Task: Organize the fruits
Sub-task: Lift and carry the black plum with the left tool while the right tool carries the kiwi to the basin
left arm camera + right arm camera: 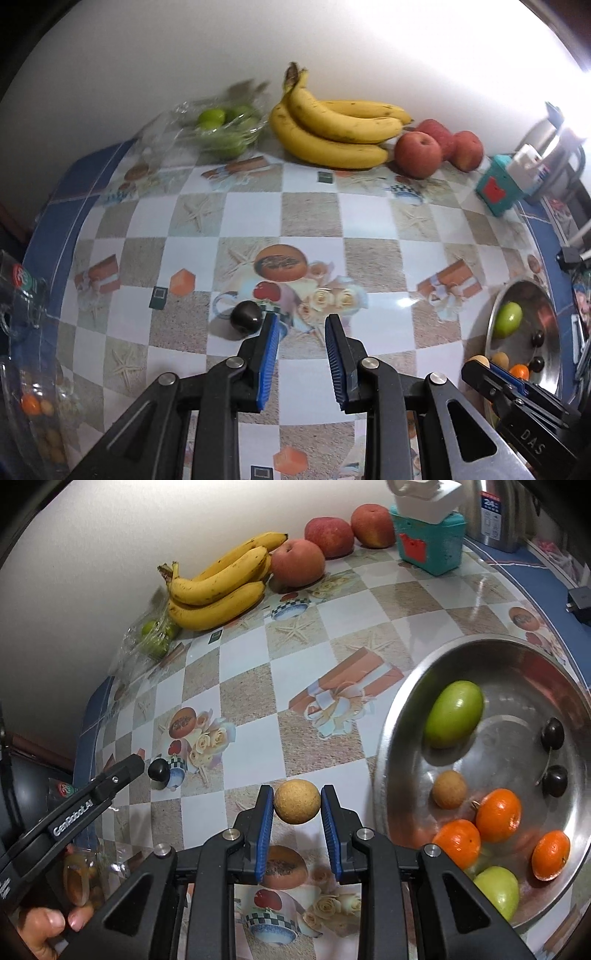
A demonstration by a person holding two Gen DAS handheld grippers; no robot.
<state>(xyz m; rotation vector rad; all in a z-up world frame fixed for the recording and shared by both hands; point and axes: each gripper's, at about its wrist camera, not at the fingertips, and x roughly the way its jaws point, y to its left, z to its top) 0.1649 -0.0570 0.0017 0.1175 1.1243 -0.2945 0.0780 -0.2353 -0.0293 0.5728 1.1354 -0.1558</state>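
Right gripper point(296, 792) is clamped on a tan round longan point(297, 806), pads pressing it from both sides, and it hangs over the checked tablecloth point(251, 698) just outside the steel bowl point(517, 672), which sits at about 3 o'clock from it. In the bowl there are two green fruits point(454, 714), three small oranges point(498, 814), a pair of dark cherries point(553, 733) and one more longan point(450, 788).

Left gripper point(303, 319) has its jaws pulled in narrow with nothing between them. A single dark cherry point(245, 317) lies on the cloth just beside its left finger, around 9 o'clock from the tips, outside the jaws. I can't tell if the finger actually touches it.

Along the wall at 12 o'clock: a bunch of bananas point(332, 129), limes in a clear bag point(221, 125) at 11, three red apples point(419, 153) at 1, then a teal basket point(498, 188) at 2. A glass bowl point(14, 398) with small fruits sits way over at 8 o'clock. A person's hand point(48, 930) grips the left tool's handle.
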